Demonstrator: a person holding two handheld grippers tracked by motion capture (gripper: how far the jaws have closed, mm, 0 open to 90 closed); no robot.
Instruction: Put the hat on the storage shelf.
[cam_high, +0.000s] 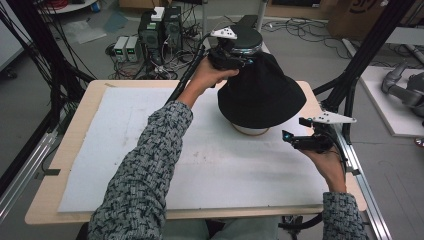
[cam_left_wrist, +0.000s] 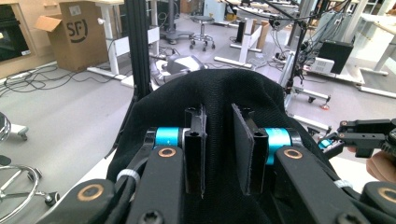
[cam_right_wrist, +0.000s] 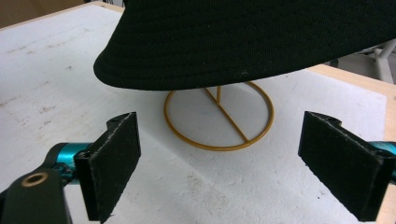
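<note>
A black bucket hat (cam_high: 260, 92) rests on a gold wire stand (cam_high: 250, 131) at the back right of the white board (cam_high: 150, 150). My left gripper (cam_high: 239, 59) is at the top of the hat's crown (cam_left_wrist: 219, 88). In its own view my left gripper (cam_left_wrist: 219, 116) has its jaws a little apart, with smooth, unpinched fabric in the gap. My right gripper (cam_high: 287, 136) is held level just right of the stand, below the brim. In its own view my right gripper (cam_right_wrist: 219, 135) is wide open and faces the stand's ring (cam_right_wrist: 219, 149) under the hat's brim (cam_right_wrist: 261, 42), with nothing between its pads.
The board lies on a wooden table (cam_high: 75, 125). Black frame posts (cam_high: 350, 80) rise at the table's right edge, close to my right hand. Power boxes and cables (cam_high: 160, 35) sit on the floor behind. My right gripper (cam_left_wrist: 359, 137) also appears beyond the hat in the left gripper view.
</note>
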